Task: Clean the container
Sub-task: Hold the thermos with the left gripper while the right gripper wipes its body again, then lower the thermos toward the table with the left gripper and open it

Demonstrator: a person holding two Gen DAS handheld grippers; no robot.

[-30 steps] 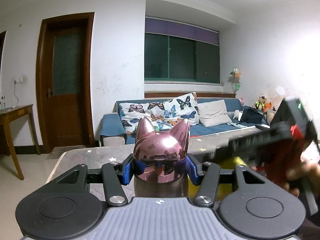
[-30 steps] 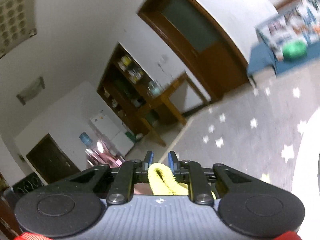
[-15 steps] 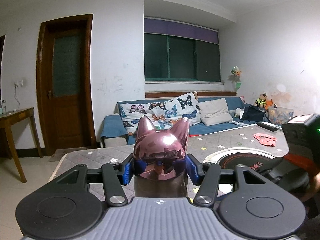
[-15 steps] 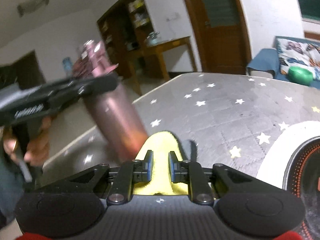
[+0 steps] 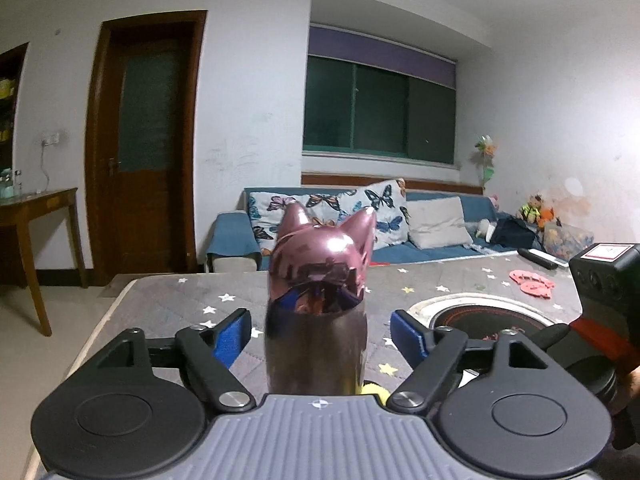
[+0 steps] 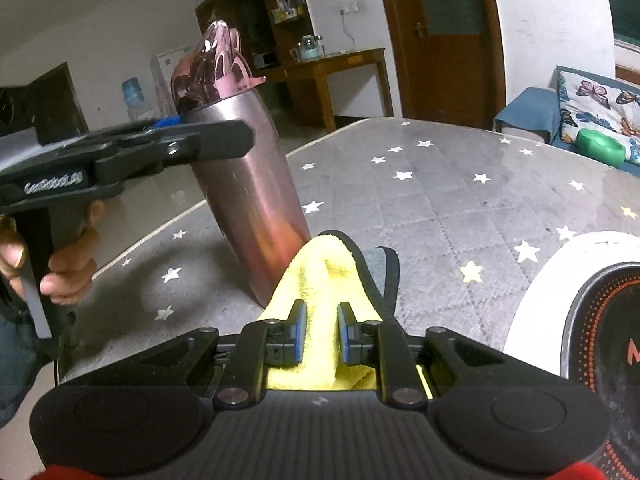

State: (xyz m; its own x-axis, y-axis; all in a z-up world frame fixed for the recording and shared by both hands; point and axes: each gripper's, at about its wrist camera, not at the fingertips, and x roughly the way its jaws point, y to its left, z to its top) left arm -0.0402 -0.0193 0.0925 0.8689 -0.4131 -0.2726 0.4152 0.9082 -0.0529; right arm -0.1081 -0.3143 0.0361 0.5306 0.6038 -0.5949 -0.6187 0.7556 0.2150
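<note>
The left tool (image 5: 320, 330) is opening around the pink bottle (image 5: 318, 300), pads clear; the right tool (image 6: 322, 330) is clamped on the yellow cloth (image 6: 324, 280) on the desk (image 6: 440, 200).

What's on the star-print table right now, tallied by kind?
Pink bottle with cat-ear lid: 1
Yellow cloth, in the right gripper: 1
Round black-and-white cooktop: 1
Flat pink item, too small to identify: 1
Dark remote-like bar at the far edge: 1
Total: 5

The left gripper is opening, pads clear of the bottle.
</note>
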